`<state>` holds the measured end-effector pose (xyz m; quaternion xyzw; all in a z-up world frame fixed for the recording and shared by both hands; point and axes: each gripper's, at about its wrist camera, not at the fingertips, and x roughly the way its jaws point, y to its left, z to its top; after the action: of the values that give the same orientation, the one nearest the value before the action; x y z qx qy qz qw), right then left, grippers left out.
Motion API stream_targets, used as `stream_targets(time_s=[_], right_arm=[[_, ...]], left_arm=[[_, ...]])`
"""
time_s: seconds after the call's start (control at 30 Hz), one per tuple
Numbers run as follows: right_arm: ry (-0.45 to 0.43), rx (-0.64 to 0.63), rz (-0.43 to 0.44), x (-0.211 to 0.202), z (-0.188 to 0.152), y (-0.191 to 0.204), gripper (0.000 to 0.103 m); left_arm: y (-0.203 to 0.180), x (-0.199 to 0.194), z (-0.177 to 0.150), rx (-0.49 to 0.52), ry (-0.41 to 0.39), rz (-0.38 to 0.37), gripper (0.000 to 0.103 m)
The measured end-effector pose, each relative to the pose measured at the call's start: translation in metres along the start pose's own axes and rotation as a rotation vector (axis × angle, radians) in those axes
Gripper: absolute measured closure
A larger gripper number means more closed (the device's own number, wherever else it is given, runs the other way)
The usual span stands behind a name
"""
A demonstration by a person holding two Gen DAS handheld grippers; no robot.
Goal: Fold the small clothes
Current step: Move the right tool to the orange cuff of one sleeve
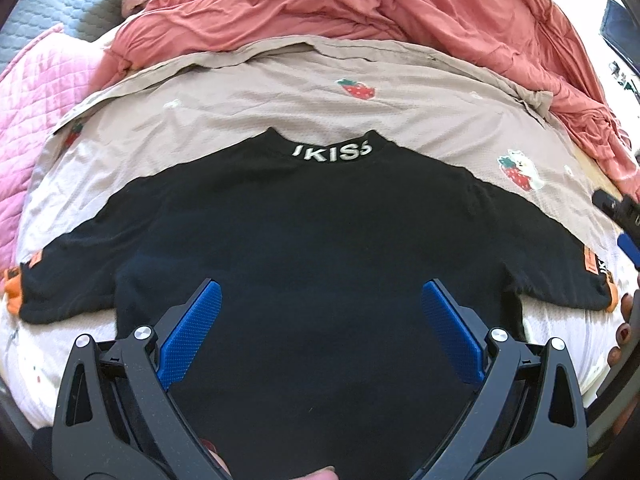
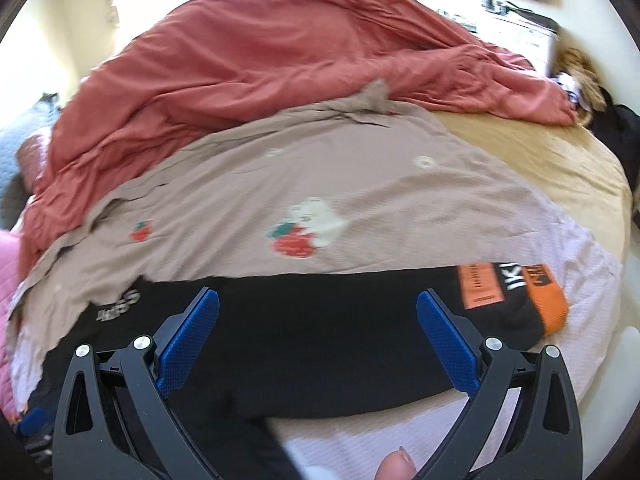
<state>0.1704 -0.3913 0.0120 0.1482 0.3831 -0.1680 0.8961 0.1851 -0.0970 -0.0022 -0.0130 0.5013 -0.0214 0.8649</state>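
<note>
A black T-shirt [image 1: 312, 232] lies spread flat on the bed, collar lettering [image 1: 330, 151] at the far side, both sleeves out with orange cuffs [image 1: 600, 276]. My left gripper [image 1: 320, 292] hangs open above the shirt's lower middle, nothing between its blue pads. In the right wrist view the same shirt [image 2: 320, 328] runs across, its right sleeve with orange patch and cuff [image 2: 552, 304] at the right. My right gripper [image 2: 318, 300] is open over that sleeve's shoulder area, holding nothing. The right gripper's tip [image 1: 624, 216] shows at the left view's right edge.
Under the shirt lies a beige strawberry-print sheet [image 1: 280, 92]. A bunched red quilt [image 1: 360, 8] fills the far side of the bed; a pink quilted cover [image 1: 36, 92] lies at the left. Bare tan mattress [image 2: 540, 152] shows at the right. A hand [image 1: 624, 332] holds the right gripper.
</note>
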Motion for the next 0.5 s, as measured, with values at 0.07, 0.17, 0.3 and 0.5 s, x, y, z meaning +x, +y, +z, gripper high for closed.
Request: stream_targets(time_s=[0.07,0.17,0.3,0.5], right_arm=[[0.008,0.018,-0.033,0.008,0.0,-0.019,0.004],[0.004,0.051,-0.081,0.015,0.002,-0.045,0.004],[-0.024,0.101,-0.188,0.02,0.003,-0.084,0.004],[-0.029,0.206,-0.297,0.025,-0.002,-0.135,0.004]], left_arm=[[-0.005,0.009,0.003,0.001,0.01,-0.007,0.009],[-0.014,0.021,0.005,0.014,0.024,-0.007,0.009],[-0.027,0.036,0.004,0.043,0.043,-0.002,0.009],[-0.04,0.05,0.0,0.042,0.031,-0.004,0.009]])
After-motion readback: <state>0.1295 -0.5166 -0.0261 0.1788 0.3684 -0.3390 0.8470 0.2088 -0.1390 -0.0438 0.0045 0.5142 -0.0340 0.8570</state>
